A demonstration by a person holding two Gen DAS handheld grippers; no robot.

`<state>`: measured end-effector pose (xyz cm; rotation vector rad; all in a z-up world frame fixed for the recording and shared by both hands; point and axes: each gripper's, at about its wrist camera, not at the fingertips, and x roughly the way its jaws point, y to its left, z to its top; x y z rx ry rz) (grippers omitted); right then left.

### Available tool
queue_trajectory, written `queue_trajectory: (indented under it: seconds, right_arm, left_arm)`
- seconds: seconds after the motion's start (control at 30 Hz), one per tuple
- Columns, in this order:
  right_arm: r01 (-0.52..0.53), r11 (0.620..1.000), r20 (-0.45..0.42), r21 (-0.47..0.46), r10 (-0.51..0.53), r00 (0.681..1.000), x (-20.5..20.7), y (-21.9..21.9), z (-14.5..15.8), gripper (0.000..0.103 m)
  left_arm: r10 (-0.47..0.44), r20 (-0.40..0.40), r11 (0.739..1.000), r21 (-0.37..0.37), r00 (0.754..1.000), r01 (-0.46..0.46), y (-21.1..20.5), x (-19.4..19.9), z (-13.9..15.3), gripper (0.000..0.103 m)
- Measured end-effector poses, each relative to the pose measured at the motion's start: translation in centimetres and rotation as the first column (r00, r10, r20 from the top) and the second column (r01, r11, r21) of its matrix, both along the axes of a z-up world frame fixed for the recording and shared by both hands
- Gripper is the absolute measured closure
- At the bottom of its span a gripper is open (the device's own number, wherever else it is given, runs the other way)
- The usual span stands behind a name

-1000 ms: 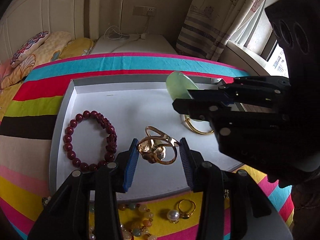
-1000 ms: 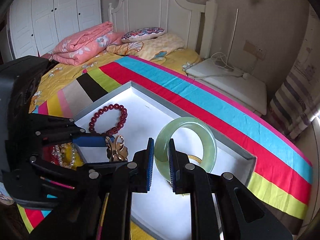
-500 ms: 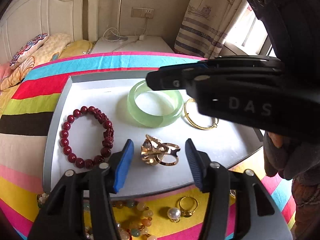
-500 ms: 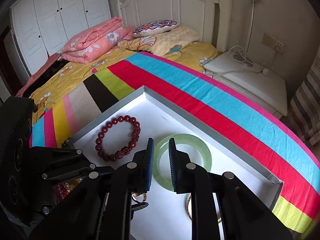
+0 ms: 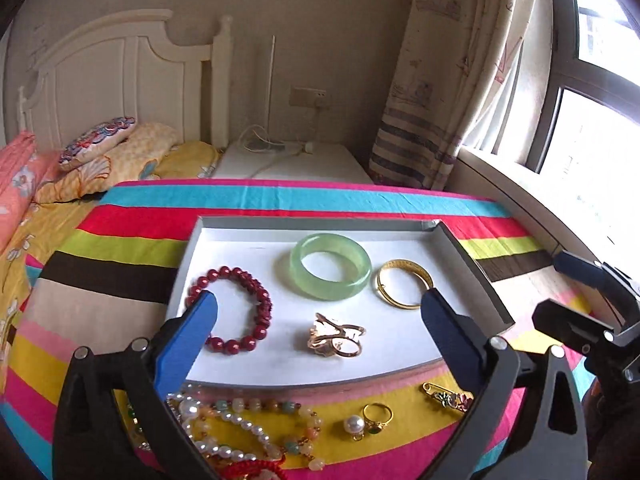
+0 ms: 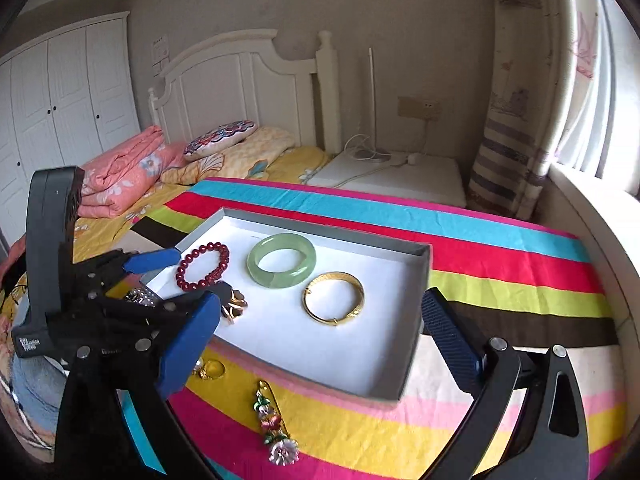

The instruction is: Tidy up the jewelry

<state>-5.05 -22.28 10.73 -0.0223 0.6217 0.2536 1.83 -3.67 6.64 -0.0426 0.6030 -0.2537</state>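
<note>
A grey-rimmed white tray (image 5: 472, 264) (image 6: 416, 320) lies on the striped bedspread. In it lie a red bead bracelet (image 5: 236, 308) (image 6: 202, 266), a green jade bangle (image 5: 330, 266) (image 6: 282, 260), a gold bangle (image 5: 402, 284) (image 6: 334, 298) and a rose-gold ring cluster (image 5: 336, 336) (image 6: 234, 306). My left gripper (image 5: 318, 320) (image 6: 160, 280) is open and empty, held back above the tray's near edge. My right gripper (image 6: 320, 320) is open and empty, above the tray's right front corner.
Loose pieces lie on the bedspread in front of the tray: pearl and bead strands (image 5: 240, 428), a pearl earring (image 5: 354, 425), a gold ring (image 5: 378, 416) (image 6: 212, 370) and a flower brooch pin (image 5: 446, 396) (image 6: 274, 424). Pillows, headboard and a window ledge lie beyond.
The right gripper set the jade bangle flat in the tray, opened and drew back. The left gripper opened wide off the ring cluster and pulled back and up.
</note>
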Motion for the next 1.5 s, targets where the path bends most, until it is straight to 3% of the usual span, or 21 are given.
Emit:
queue_trajectory:
  seconds: [0.13,0.2,0.3,0.37,0.47,0.57,0.6,0.73,0.8,0.93,1.13,1.37,1.5]
  right_arm:
    - [0.099,0.994,-0.039,0.036,-0.097,0.994,-2.4,-2.1,-0.3,0.005]
    - [0.149,0.987,-0.100,0.067,-0.142,0.985,-2.8,-3.3,-1.0,0.005]
    - [0.155,0.979,-0.172,0.135,-0.131,0.976,-3.6,-4.3,-2.4,0.005]
    - [0.135,0.985,-0.231,0.111,-0.107,0.967,-3.7,-3.6,-3.5,0.005]
    - [0.057,0.998,-0.291,0.008,-0.052,0.955,-3.8,-1.2,-4.9,0.018]
    - [-0.026,0.999,-0.320,-0.029,0.016,0.947,-3.8,0.7,-6.4,0.036]
    - [-0.037,0.998,-0.325,-0.059,0.016,0.946,-3.8,1.3,-6.7,0.043]
    - [-0.083,0.989,-0.319,-0.123,0.040,0.947,-3.9,2.8,-7.2,0.052]
    - [-0.105,0.985,-0.309,-0.139,0.058,0.949,-4.0,3.4,-7.2,0.059]
    - [-0.143,0.977,-0.293,-0.159,0.091,0.952,-4.5,4.2,-7.1,0.073]
    - [-0.153,0.960,-0.262,-0.233,0.089,0.961,-5.1,5.2,-7.1,0.076]
    - [-0.146,0.969,-0.274,-0.197,0.089,0.958,-4.9,4.7,-7.1,0.075]
    - [-0.148,0.972,-0.284,-0.180,0.093,0.954,-4.8,4.5,-7.1,0.075]
  left_arm:
    - [0.068,0.025,0.998,-0.003,0.997,-0.068,2.1,-3.9,0.5,0.002]
    - [0.091,-0.014,0.996,-0.015,0.996,-0.091,3.2,-5.3,0.0,0.002]
    - [0.112,-0.122,0.994,0.008,0.986,-0.111,4.2,-6.6,-1.6,0.002]
    - [0.098,-0.169,0.995,0.034,0.981,-0.093,4.3,-7.3,-2.7,0.002]
    - [0.087,-0.206,0.995,0.058,0.975,-0.077,4.2,-8.4,-4.1,0.002]
    - [0.072,-0.231,0.997,0.050,0.970,-0.062,4.1,-9.0,-4.9,0.004]
    - [0.070,-0.221,0.997,0.049,0.973,-0.061,4.1,-9.1,-5.0,0.003]
    - [0.031,-0.295,1.000,0.006,0.955,-0.031,4.1,-7.9,-5.9,0.006]
    - [0.024,-0.294,1.000,-0.012,0.955,-0.028,4.2,-7.9,-5.9,0.006]
    - [0.030,-0.297,1.000,0.004,0.955,-0.030,4.0,-8.0,-5.9,0.006]
    - [0.030,-0.312,0.998,0.064,0.950,-0.011,3.0,-7.6,-6.0,0.002]
    - [0.057,-0.326,0.982,0.187,0.944,0.005,1.4,-7.2,-6.5,0.002]
    - [0.061,-0.331,0.982,0.190,0.942,0.003,1.6,-7.1,-6.5,0.002]
